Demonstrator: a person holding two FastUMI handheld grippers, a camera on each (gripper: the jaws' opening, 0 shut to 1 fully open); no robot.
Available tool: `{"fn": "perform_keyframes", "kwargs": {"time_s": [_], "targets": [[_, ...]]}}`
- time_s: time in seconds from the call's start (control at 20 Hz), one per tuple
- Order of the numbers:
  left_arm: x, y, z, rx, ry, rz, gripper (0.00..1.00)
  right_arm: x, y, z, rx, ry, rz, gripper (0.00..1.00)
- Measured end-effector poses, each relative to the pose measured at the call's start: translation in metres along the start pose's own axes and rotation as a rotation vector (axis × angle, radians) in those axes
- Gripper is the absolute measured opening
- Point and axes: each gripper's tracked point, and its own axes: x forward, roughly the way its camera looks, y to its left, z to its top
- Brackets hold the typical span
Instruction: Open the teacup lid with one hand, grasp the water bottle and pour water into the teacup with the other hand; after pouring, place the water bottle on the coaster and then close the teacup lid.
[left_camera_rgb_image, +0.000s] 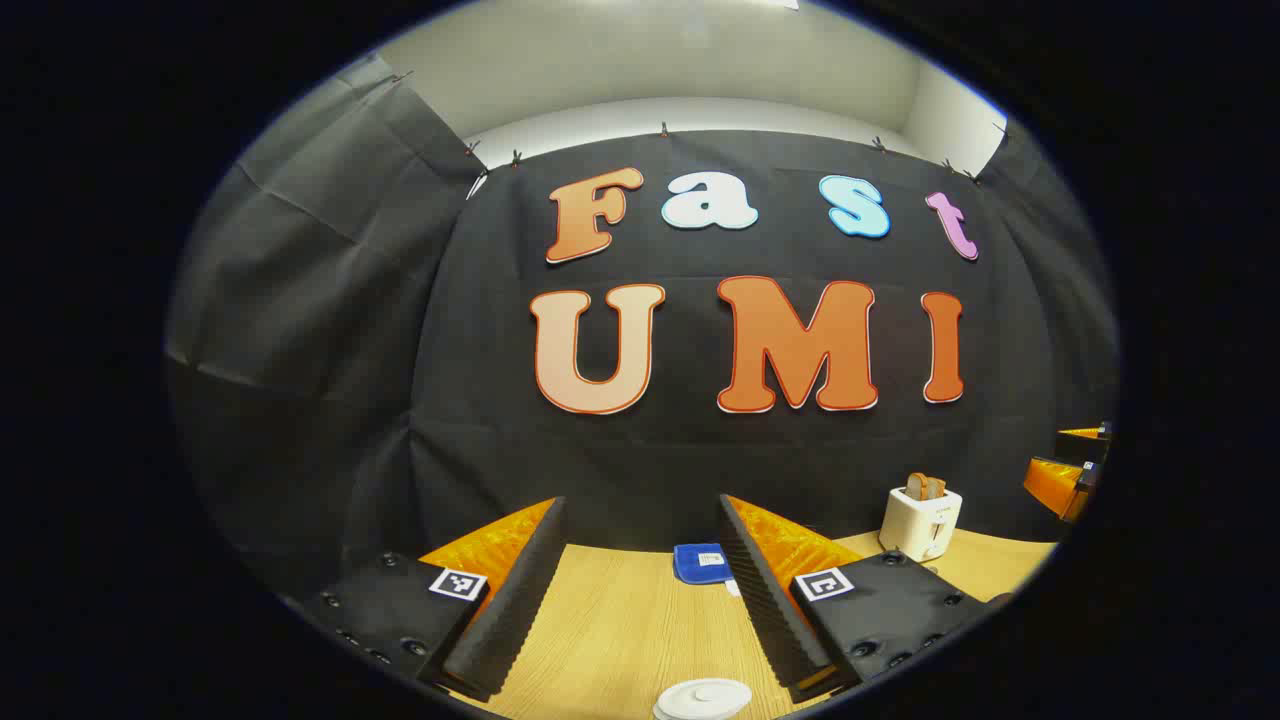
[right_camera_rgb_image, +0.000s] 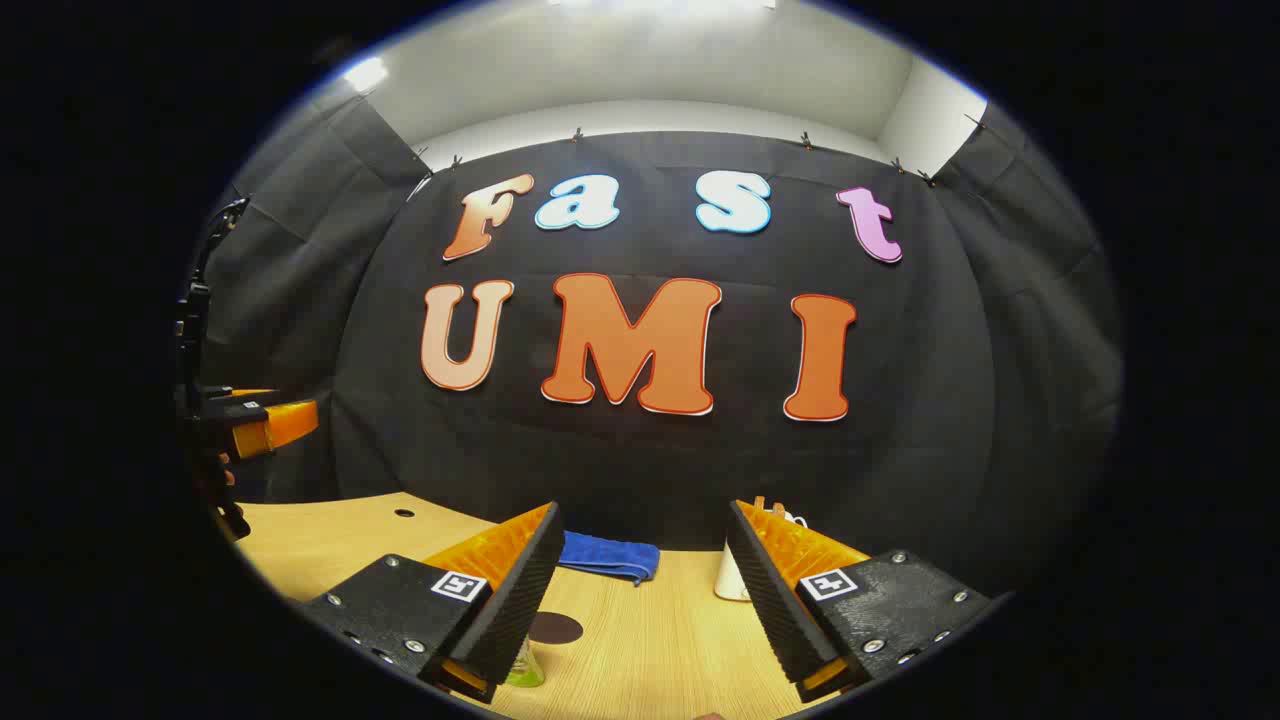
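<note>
Nothing is grasped yet, so the lid-opening step appears still ahead. The left tongs (left_camera_rgb_image: 635, 600) stand spread and empty above the desk (left_camera_rgb_image: 620, 620), with the white teacup lid (left_camera_rgb_image: 703, 697) just below and between their tips. The right tongs (right_camera_rgb_image: 640, 600) are likewise spread; a greenish bottle (right_camera_rgb_image: 525, 668) peeks beside their left finger, near a dark coaster (right_camera_rgb_image: 555, 628). Next, lowering the left tongs onto the lid seems called for. Open desk lies ahead of both; a toaster (left_camera_rgb_image: 920, 522) and blue cloth (left_camera_rgb_image: 698, 562) sit well beyond.

Table (left_camera_rgb_image: 620, 620): we see light tan wood with fine straight grain.
Folded cloth (left_camera_rgb_image: 699, 562): we see bright blue, with a small white tag.
Toaster (left_camera_rgb_image: 920, 522): we see white, with brown toast slices.
Teacup lid (left_camera_rgb_image: 704, 697): we see plain white.
Coaster (right_camera_rgb_image: 555, 628): we see dark brown.
Water bottle (right_camera_rgb_image: 524, 668): we see a pale green tint.
</note>
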Motion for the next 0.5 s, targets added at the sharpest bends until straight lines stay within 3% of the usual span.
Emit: {"fn": "perform_keyframes", "kwargs": {"time_s": [0.5], "targets": [[-0.0041, -0.0057, -0.0047, 0.022, -0.003, -0.009, 0.96, -0.0035, 0.0030, 0.0031, -0.002, -0.039, 0.040, 0.98]]}}
